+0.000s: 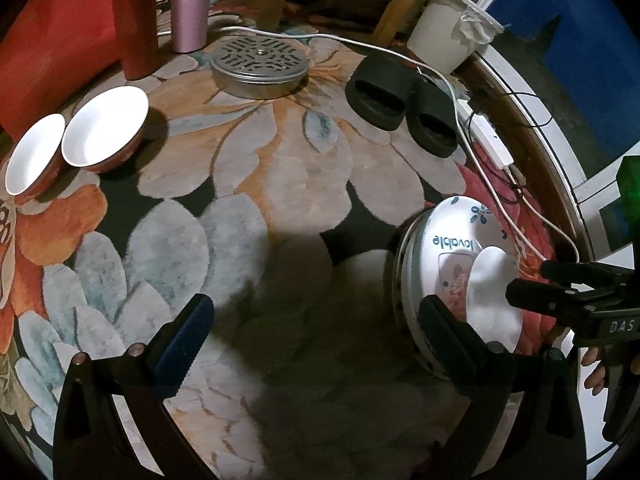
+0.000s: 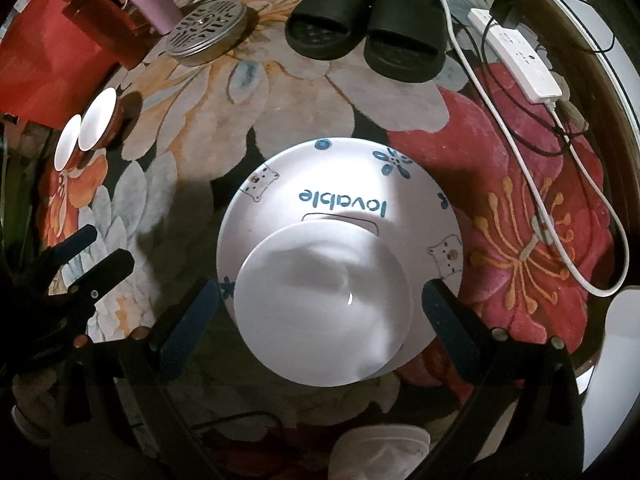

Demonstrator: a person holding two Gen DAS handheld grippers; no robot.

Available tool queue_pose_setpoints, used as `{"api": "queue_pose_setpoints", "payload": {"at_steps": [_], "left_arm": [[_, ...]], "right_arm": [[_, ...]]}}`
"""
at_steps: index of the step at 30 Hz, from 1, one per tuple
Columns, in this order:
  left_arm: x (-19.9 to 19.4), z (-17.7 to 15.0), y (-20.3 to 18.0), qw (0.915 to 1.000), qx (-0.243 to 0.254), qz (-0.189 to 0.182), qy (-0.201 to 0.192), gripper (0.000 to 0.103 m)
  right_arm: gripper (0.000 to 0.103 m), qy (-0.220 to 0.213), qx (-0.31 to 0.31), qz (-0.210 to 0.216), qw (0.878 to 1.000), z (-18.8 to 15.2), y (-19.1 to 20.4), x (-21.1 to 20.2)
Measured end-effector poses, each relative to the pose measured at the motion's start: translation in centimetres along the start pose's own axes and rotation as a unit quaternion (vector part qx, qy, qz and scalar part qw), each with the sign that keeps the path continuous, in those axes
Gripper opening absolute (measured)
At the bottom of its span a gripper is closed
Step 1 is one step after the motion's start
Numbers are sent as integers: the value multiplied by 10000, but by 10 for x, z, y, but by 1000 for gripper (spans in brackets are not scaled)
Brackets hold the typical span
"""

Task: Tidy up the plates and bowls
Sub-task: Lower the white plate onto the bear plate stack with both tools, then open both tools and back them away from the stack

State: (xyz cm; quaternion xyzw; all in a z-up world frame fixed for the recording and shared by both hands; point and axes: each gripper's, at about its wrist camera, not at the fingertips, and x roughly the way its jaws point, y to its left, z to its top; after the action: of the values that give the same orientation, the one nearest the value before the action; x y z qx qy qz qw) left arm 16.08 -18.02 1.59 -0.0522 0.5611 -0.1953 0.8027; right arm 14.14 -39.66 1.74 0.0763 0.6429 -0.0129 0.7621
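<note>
A white plate marked "lovable" (image 2: 344, 184) lies on the flowered rug, with a smaller plain white plate (image 2: 324, 312) on top of it. My right gripper (image 2: 320, 320) is open, its fingers on either side of the small plate, just above it. The stack also shows in the left wrist view (image 1: 460, 248), at the right. My left gripper (image 1: 316, 336) is open and empty over the rug, left of the stack. Two red bowls with white insides (image 1: 104, 132) (image 1: 34, 154) stand side by side at the far left.
A perforated metal tin (image 1: 258, 66), a pair of black slippers (image 1: 400, 104), a white power strip (image 2: 524, 60) with cables, a pink bottle (image 1: 189, 4), a red cylinder (image 1: 134, 20) and a white bucket (image 1: 444, 28) ring the rug.
</note>
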Motion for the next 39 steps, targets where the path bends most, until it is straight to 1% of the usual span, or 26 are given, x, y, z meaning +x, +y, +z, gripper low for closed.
{"api": "queue_pose_setpoints", "payload": {"at_steps": [19, 39], "left_arm": [[-5, -4, 22, 9997, -219, 89, -13, 102], [-12, -9, 54, 9987, -476, 196, -22, 102]], "right_arm": [[103, 13, -137, 31, 9999, 0, 19, 3], [103, -19, -325, 86, 9994, 0, 43, 7]]}}
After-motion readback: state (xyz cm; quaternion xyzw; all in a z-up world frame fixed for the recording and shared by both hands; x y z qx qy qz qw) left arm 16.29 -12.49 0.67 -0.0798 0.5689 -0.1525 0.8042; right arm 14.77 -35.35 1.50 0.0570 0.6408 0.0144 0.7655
